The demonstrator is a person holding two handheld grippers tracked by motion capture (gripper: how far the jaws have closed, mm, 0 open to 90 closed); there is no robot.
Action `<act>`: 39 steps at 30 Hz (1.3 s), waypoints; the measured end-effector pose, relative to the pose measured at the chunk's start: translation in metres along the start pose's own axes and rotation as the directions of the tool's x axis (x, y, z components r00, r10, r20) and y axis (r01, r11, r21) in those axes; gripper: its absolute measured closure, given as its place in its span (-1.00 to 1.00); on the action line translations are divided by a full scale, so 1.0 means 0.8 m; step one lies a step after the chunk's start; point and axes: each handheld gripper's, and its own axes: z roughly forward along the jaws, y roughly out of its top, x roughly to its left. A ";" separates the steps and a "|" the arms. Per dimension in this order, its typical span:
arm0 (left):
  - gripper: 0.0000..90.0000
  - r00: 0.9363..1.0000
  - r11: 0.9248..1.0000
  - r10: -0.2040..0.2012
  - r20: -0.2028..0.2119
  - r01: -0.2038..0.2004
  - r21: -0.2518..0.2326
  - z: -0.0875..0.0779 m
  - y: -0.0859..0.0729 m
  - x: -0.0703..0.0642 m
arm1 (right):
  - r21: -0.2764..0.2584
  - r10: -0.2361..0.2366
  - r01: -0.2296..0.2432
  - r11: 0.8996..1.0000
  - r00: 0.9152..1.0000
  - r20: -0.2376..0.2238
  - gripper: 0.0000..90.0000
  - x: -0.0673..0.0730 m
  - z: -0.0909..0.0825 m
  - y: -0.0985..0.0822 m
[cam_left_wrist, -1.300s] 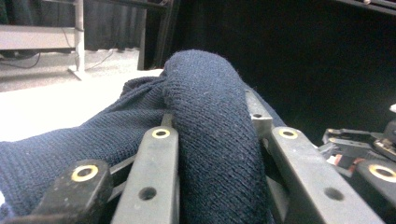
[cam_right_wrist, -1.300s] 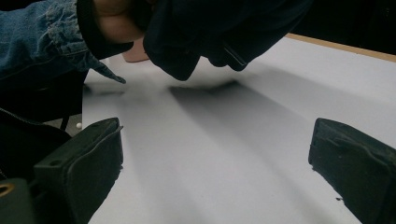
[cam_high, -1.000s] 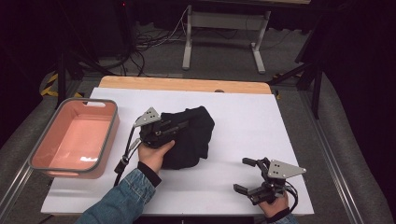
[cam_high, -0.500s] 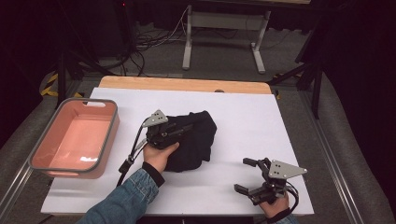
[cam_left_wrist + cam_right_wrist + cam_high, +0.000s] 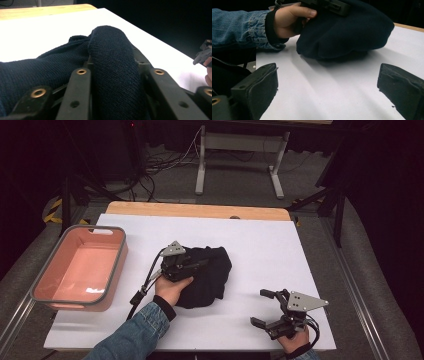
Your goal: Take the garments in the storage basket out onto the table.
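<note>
A dark navy knit garment (image 5: 212, 277) lies bunched in the middle of the white table (image 5: 280, 245). My left gripper (image 5: 202, 265) lies on its left part. In the left gripper view a thick fold of the knit (image 5: 110, 62) fills the gap between the jaws. These jaws have just been opening slightly, and the fold still sits pinched between them. My right gripper (image 5: 259, 307) rests near the front right edge, open, with bare table between its pads (image 5: 262, 87). In the right gripper view the garment (image 5: 347, 32) lies ahead, under the left hand (image 5: 287, 20).
A pink bin with a grey rim (image 5: 117, 251) stands at the table's left side, nothing inside it. A wooden strip (image 5: 200, 210) runs along the far edge. Beyond it are cables and a metal stand (image 5: 240, 150) on the floor.
The left hand has shifted a little to the right and lowered onto the garment, whose bulk moved right with it. The right gripper has stayed where it was.
</note>
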 end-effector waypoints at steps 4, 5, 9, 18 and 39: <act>0.34 1.000 0.999 -0.002 0.025 0.001 0.035 0.005 -0.002 -0.001 | 0.002 0.001 -0.001 1.000 1.000 0.000 -0.91 0.000 0.001 0.000; 0.29 1.000 0.999 0.001 0.023 -0.002 0.037 0.006 -0.003 -0.002 | 0.001 0.000 0.000 1.000 1.000 -0.001 -0.91 0.000 0.001 0.000; -0.05 0.999 0.999 0.034 0.012 -0.034 0.042 0.006 -0.002 -0.005 | 0.001 -0.001 0.001 1.000 1.000 -0.002 -0.91 0.000 0.001 0.000; -0.60 0.997 0.997 0.081 0.000 -0.081 0.003 -0.002 0.003 -0.008 | 0.004 -0.002 0.002 1.000 1.000 -0.004 -0.91 -0.001 0.003 0.001; -1.00 0.983 0.985 0.175 0.050 -0.175 -0.011 -0.031 0.017 -0.036 | 0.003 -0.003 0.003 1.000 1.000 -0.012 -0.91 -0.002 0.006 0.001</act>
